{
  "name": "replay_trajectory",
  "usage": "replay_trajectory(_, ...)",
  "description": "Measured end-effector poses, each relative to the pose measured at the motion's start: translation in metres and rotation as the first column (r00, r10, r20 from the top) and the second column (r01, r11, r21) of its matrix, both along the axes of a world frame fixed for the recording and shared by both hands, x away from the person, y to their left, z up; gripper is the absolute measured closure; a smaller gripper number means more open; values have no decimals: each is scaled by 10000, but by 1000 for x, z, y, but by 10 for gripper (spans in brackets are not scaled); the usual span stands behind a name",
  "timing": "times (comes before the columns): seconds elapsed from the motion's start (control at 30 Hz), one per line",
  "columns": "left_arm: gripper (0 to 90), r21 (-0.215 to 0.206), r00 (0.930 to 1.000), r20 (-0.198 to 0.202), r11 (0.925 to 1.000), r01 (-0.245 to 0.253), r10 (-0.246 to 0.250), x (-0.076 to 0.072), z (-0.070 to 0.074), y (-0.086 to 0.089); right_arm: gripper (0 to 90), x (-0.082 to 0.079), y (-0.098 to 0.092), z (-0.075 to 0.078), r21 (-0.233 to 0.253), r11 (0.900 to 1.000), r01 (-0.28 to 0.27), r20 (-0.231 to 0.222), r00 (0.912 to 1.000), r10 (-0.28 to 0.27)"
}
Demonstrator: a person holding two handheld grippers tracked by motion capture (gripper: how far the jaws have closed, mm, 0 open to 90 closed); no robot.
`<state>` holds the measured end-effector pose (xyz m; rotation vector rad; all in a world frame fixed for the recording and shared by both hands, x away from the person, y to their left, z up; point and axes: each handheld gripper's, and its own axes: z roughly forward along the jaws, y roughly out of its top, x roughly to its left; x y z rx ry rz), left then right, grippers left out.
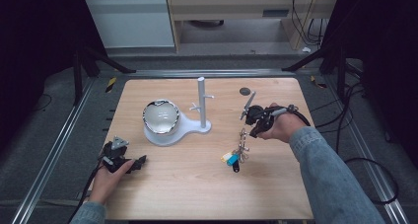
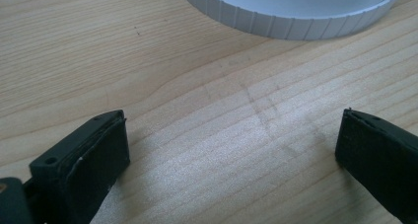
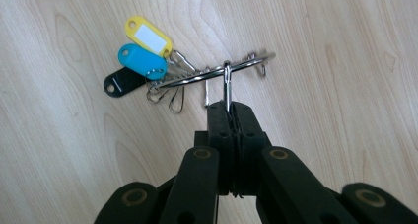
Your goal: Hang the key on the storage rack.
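Note:
A key ring [image 3: 217, 72] with a yellow tag [image 3: 149, 35], a blue tag [image 3: 138, 60] and a black tag [image 3: 123, 82] hangs low over the wooden table. My right gripper [image 3: 230, 105] is shut on a small metal loop of that ring. In the high view the key ring [image 1: 237, 152] dangles below the right gripper [image 1: 250, 127], its tags touching the table. My left gripper [image 1: 132, 165] rests near the table's front left. Its jaws stand wide apart in the left gripper view, left gripper [image 2: 231, 145] holding nothing above bare wood.
A white stand [image 1: 202, 108] with an upright post and short pegs rises mid-table, its round base [image 2: 296, 12] carrying a shiny bowl [image 1: 160, 117]. A small dark disc [image 1: 245, 91] lies near the far edge. The person's hand and sleeve [image 1: 325, 165] cross the right side.

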<state>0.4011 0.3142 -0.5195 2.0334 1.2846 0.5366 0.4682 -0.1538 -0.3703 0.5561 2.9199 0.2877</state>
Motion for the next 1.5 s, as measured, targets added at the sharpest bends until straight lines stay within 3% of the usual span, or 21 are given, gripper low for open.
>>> replay_trajectory(0.53, 0, 31, 10000, -13, 10000, -5, 5, 0, 0, 0, 887, 1, 2, 11, -423, 9990, -145, -170, 9998, 137)
replay_trajectory(0.8, 0, 30, 10000, -10, 10000, -9, 9, 0, 0, 0, 889, 0, 1, 20, -455, 9987, -211, -3, 9998, 211)
replay_trajectory(1.5, 0, 24, 10000, -4, 10000, -23, 23, -1, 0, 0, 889, 1, 1, 52, -140, 9999, -40, 502, 9987, 47)
